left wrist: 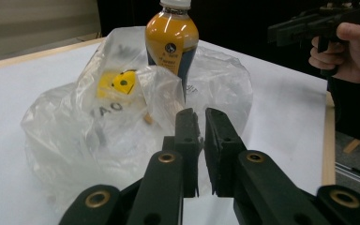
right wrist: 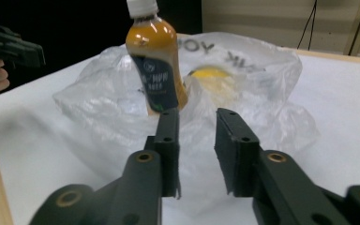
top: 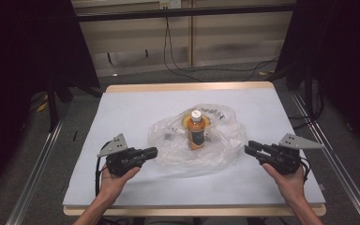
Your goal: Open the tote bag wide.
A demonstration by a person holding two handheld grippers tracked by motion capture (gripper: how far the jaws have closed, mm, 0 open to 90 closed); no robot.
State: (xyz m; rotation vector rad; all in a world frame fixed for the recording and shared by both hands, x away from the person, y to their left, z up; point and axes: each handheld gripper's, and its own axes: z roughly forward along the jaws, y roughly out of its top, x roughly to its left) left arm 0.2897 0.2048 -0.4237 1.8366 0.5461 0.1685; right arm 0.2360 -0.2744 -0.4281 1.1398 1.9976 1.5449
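The bottle (top: 196, 131) stands upright on the crumpled plastic bag (top: 168, 150), still unbagged, while the left claw (top: 153, 152) is nearly together and the right claw (top: 249, 149) apart, both empty beside it.

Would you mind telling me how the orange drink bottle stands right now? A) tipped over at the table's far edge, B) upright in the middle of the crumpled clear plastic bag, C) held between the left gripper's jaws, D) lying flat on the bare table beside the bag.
B: the orange drink bottle stands upright with its white cap on top, in the middle of the clear plastic bag, apart from both grippers.
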